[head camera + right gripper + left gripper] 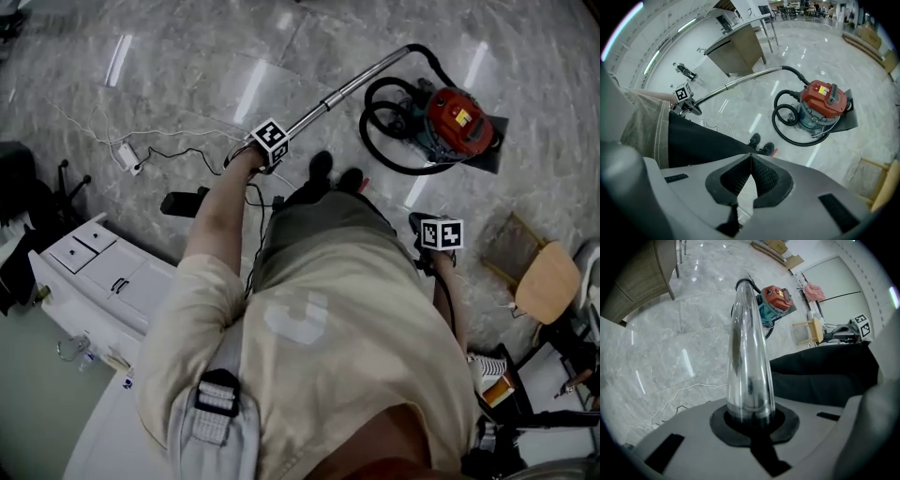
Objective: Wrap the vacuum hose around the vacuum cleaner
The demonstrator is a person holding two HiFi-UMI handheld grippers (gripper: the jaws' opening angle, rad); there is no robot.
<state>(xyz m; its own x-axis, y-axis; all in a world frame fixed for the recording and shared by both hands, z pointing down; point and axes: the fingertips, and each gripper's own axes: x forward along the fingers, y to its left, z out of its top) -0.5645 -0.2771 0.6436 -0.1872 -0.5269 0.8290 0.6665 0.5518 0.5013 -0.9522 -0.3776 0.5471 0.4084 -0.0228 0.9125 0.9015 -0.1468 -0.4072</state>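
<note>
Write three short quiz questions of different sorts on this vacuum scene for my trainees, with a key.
1. True or false: the right tool is shut with nothing between its jaws.
2. What is the left tool gripping? A) the metal wand B) a broom C) a bucket
3. Fill in: the top of the vacuum cleaner is coloured ____.

Key: 1 true; 2 A; 3 red.
</note>
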